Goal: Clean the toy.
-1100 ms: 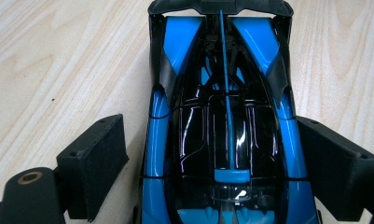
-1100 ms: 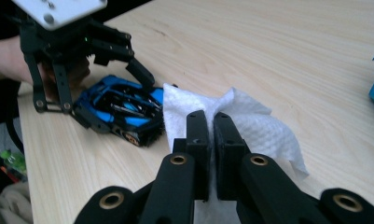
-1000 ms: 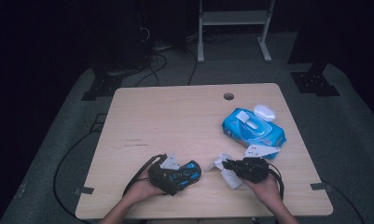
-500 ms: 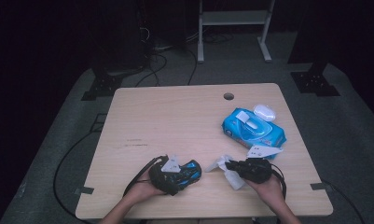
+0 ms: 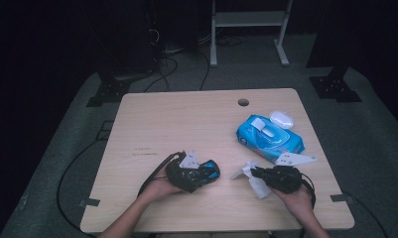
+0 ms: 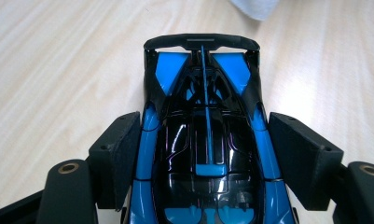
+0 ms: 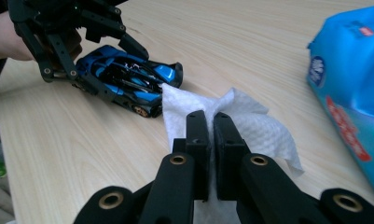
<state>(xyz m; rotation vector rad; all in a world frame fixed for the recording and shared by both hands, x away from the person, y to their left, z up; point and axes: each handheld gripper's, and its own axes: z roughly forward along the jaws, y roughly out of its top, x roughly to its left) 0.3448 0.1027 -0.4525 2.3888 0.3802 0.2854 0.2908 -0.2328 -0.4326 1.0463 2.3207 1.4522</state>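
A blue and black toy car [image 6: 205,140] sits between the pads [image 6: 121,154] of my left gripper [image 6: 205,158], which press on its two sides. Those jaws have just been closing onto the car. In the high view the left gripper [image 5: 201,173] holds the car [image 5: 209,171] at the table's near edge, left of centre. My right gripper [image 7: 211,135] is shut on a crumpled white wipe [image 7: 264,126], whose far corner lies close to the car [image 7: 128,77]. From above, the right gripper [image 5: 256,173] and wipe [image 5: 260,188] are to the right of the car.
A blue pack of wipes [image 5: 271,139] lies on the wooden table [image 5: 186,119] just beyond the right gripper, with a small white case [image 5: 281,119] behind it. A cable hole [image 5: 243,102] is near the far edge. Cables trail off the table's near left.
The left gripper's jaws have closed in on the car, and it has shifted slightly away from the near edge. The right gripper has drifted a little with the wipe.
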